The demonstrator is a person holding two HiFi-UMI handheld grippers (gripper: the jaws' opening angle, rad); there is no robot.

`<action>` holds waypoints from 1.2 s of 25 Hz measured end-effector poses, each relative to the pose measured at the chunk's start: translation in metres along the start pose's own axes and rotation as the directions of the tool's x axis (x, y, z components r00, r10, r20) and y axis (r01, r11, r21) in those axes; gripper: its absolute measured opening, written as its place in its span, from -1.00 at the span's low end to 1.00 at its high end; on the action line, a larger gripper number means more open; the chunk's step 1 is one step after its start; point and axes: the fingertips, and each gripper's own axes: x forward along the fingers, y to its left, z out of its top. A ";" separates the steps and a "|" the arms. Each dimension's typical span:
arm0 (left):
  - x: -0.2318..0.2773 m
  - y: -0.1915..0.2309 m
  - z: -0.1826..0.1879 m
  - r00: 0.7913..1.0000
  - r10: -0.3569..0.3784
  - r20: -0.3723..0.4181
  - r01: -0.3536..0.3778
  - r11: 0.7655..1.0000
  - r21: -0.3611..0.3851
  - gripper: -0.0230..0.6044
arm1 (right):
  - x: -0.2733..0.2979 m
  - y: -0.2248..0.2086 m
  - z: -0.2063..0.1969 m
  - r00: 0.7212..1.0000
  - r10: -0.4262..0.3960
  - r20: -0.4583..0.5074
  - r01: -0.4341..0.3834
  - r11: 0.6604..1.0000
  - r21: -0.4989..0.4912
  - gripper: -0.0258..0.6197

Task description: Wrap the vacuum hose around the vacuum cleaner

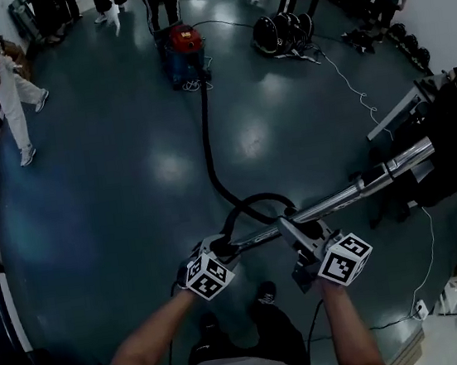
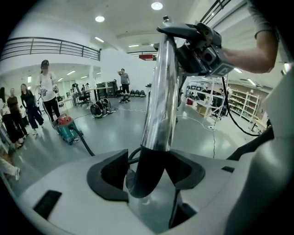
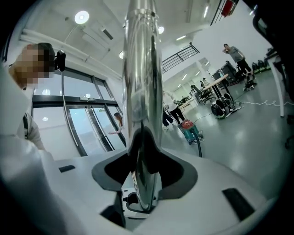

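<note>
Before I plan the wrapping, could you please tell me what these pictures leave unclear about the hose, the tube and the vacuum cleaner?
Chrome tube: its far end is lost in dark clutter at the head view's right edge; what it ends in cannot be told.
Hose: its joint at the vacuum cleaner is too small and far in the head view.
Vacuum cleaner's far side: hidden by its own body in every view.

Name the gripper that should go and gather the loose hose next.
Left. The left gripper has its jaws apart around the black hose end, right beside the hose loop. The right gripper is clamped on the chrome tube, so it likely must keep carrying that.
</note>
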 end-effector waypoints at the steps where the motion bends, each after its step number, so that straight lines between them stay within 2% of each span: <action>1: 0.003 -0.004 0.010 1.000 -0.007 0.006 0.007 1.000 0.012 -0.16 | -0.006 -0.002 0.007 1.000 0.003 0.011 -0.003 1.000 0.008 -0.41; 6: 0.033 -0.024 0.072 1.000 0.001 0.026 -0.003 0.996 0.094 -0.19 | -0.045 -0.034 0.055 0.998 0.033 0.053 -0.035 0.999 0.034 -0.41; 8: 0.044 -0.029 0.100 0.999 0.023 0.024 -0.026 0.990 0.142 -0.50 | -0.058 -0.055 0.078 0.997 0.041 0.068 -0.045 0.997 0.055 -0.41; 17: 0.086 -0.035 0.214 0.992 0.127 0.023 -0.128 0.955 0.267 -0.54 | -0.117 -0.163 0.160 0.994 0.017 0.107 -0.035 0.986 0.163 -0.41; 24: 0.112 -0.039 0.272 0.990 0.140 0.007 -0.132 0.919 0.371 -0.55 | -0.153 -0.237 0.184 0.989 -0.005 0.149 -0.040 0.954 0.297 -0.37; 30: 0.127 -0.039 0.305 0.993 0.115 -0.009 -0.099 0.888 0.449 -0.55 | -0.171 -0.283 0.180 0.989 -0.077 0.123 0.019 0.910 0.414 -0.27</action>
